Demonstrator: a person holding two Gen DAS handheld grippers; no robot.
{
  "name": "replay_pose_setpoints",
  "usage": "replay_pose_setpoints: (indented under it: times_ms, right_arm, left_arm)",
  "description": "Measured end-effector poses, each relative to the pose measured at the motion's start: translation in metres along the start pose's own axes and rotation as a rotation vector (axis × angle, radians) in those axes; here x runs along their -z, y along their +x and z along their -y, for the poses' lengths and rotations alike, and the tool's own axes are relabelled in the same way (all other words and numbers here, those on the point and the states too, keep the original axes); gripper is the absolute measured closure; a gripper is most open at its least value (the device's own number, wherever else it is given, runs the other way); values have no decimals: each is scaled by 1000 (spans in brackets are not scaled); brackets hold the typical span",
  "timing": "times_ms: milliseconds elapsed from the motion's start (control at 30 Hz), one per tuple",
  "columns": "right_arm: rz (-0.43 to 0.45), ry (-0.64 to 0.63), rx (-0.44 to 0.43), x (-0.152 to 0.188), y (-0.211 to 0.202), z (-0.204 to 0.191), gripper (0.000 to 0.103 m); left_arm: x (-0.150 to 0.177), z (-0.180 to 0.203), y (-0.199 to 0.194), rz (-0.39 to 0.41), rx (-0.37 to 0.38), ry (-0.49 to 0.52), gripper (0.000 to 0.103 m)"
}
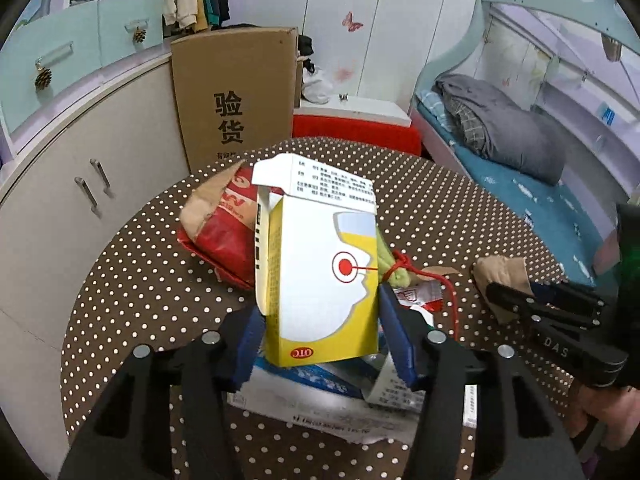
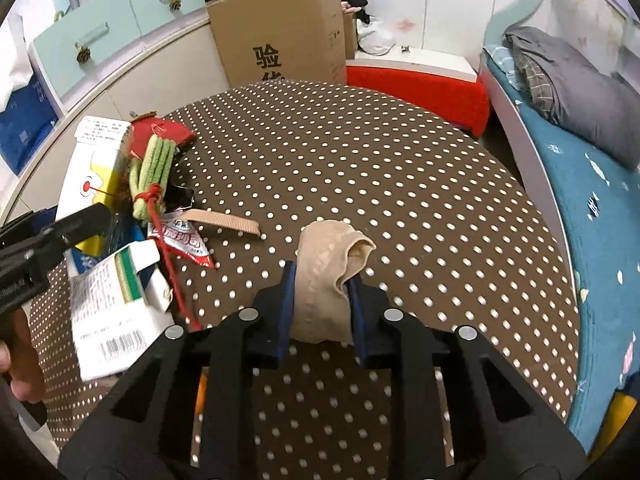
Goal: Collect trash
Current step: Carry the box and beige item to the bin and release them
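The left tongs [image 1: 318, 320] clamp a yellow-and-white medicine box [image 1: 320, 276], upright in the litter pile on the polka-dot surface [image 1: 132, 280]. To the right of that box, well apart, the right tongs [image 2: 322, 300] pinch a beige sock [image 2: 326, 272], narrow around it.

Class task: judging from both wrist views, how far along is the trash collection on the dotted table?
Done: nothing visibly binned; no bin is in view.
In hand: the left gripper closes on the yellow medicine box; the right gripper pinches the beige sock.
Left: red snack bag, green cloth bundle, red sachet, beige strap, white cartons.
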State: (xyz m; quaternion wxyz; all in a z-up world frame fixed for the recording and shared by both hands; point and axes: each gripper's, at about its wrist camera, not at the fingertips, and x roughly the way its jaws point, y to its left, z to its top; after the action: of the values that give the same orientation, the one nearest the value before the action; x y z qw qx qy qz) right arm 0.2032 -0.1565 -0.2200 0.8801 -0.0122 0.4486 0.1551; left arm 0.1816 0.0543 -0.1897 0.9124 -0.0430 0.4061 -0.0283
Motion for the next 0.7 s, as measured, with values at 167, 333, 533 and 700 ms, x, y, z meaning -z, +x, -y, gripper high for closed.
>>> replay_pose_setpoints:
  times_ms: [167,333,533,700]
  right_arm:
    - [49,59,-40,9,-32,16,79]
    - [118,102,-65,13,-71,30,79]
    - [205,130,-88,13,-114,46,79]
    - [270,152,-86,15,-145,64,79]
  left_arm:
    - [0,4,-23,52,23,-4,49]
    - [-4,19,-51,113,45,11,49]
    - [-12,46,-81,179,86,47,49]
    - [-19,78,-98,213,143,81,49]
